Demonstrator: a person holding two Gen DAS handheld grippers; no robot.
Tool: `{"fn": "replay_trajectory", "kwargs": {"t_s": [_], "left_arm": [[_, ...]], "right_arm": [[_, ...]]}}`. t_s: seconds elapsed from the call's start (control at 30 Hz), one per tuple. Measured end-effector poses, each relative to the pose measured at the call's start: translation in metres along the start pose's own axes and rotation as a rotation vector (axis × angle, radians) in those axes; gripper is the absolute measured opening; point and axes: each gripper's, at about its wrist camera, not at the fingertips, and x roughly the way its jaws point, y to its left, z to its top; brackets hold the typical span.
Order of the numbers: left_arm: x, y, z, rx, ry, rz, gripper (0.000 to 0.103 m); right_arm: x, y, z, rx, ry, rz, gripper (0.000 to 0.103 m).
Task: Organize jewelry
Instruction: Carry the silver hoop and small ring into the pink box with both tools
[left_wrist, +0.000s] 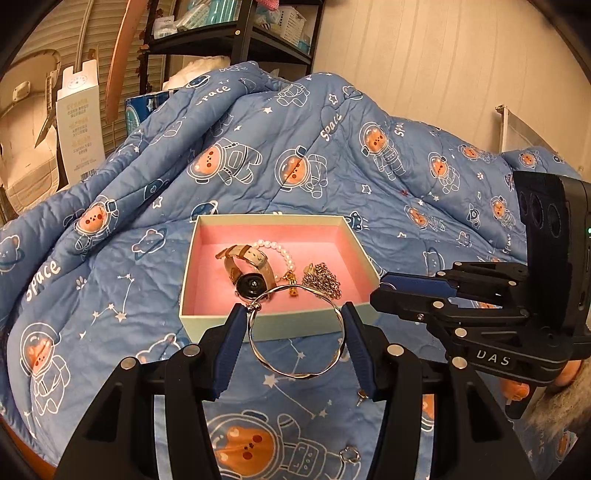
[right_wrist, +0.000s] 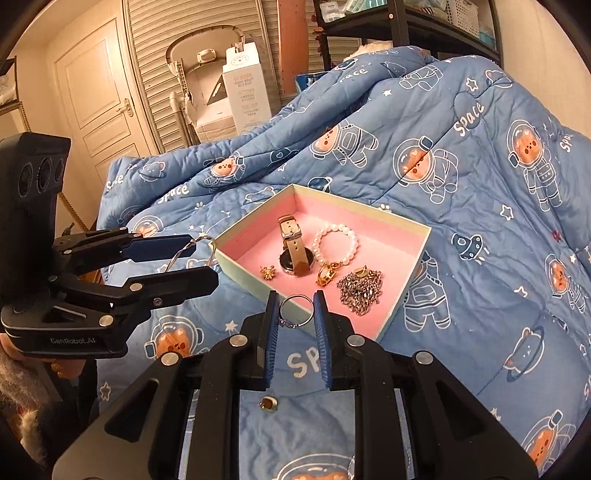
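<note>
- The left tongs (left_wrist: 295, 325) are clamping a silver bangle (left_wrist: 297, 332) across its width, carrying it at about 6 o'clock from the open pink-lined box (left_wrist: 280, 229) on the blue bed quilt (left_wrist: 110, 229).
- The box is already holding a watch (left_wrist: 247, 269), a pearl bracelet (left_wrist: 279, 249), a gold charm (left_wrist: 291, 286) and a silver chain (left_wrist: 323, 282); the right wrist view also shows a gold earring (right_wrist: 267, 272) inside.
- The right tongs (right_wrist: 295, 314) are pinching a small ring (right_wrist: 295, 310) just above the box's near corner.
- A small gold piece (right_wrist: 269, 403) is lying loose on the quilt at 6 o'clock from the box, and two more small pieces, one a silver ring (left_wrist: 350, 455), are waiting below the left tongs.
- Judging by this, the sorting is well past halfway.
</note>
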Motion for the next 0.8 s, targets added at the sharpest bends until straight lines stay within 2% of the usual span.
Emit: {"fn": "replay_trajectory", "kwargs": {"t_s": [0.23, 0.4, 0.8], "left_arm": [[0.028, 0.027, 0.043, -0.077, 0.015, -0.01, 0.052], [0.057, 0.029, 0.067, -0.064, 0.061, -0.007, 0.052], [0.128, 0.018, 0.081, -0.075, 0.19, -0.032, 0.052]], "right_arm": [[0.035, -0.016, 0.027, 0.011, 0.04, -0.039, 0.019], [0.054, -0.022, 0.034, -0.001, 0.066, -0.068, 0.019], [0.07, -0.03, 0.03, -0.017, 0.088, -0.06, 0.02]]}}
